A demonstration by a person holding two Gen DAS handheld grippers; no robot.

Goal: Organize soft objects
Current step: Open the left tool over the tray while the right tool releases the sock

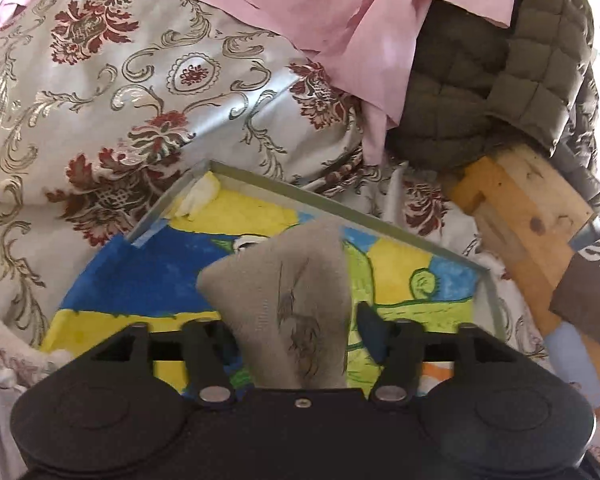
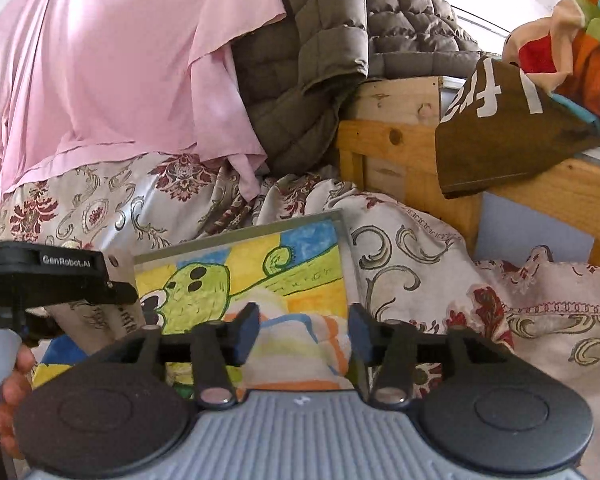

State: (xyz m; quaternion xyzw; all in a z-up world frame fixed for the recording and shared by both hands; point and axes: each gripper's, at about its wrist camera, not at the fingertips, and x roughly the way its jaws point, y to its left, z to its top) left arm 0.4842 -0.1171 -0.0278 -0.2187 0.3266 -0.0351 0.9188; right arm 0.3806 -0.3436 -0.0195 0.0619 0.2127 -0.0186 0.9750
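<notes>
My left gripper [image 1: 296, 320] is shut on a grey sock [image 1: 284, 292] with dark print and holds it over a shallow grey tray [image 1: 380, 220] lined with a colourful cartoon cloth [image 1: 148, 280]. In the right wrist view the left gripper [image 2: 52, 276] shows at the left with the sock [image 2: 96, 316] hanging under it. My right gripper [image 2: 302, 326] is open and empty, low over a pale striped cloth [image 2: 296, 348] that lies in the tray [image 2: 350, 248].
The tray sits on a floral bedspread [image 1: 140, 100]. A pink sheet [image 2: 100, 60] and an olive quilted jacket [image 2: 340, 32] are heaped behind. A wooden frame [image 2: 400, 148] stands at the right with a brown printed garment [image 2: 508, 128] and colourful fabric [image 2: 580, 24] on it.
</notes>
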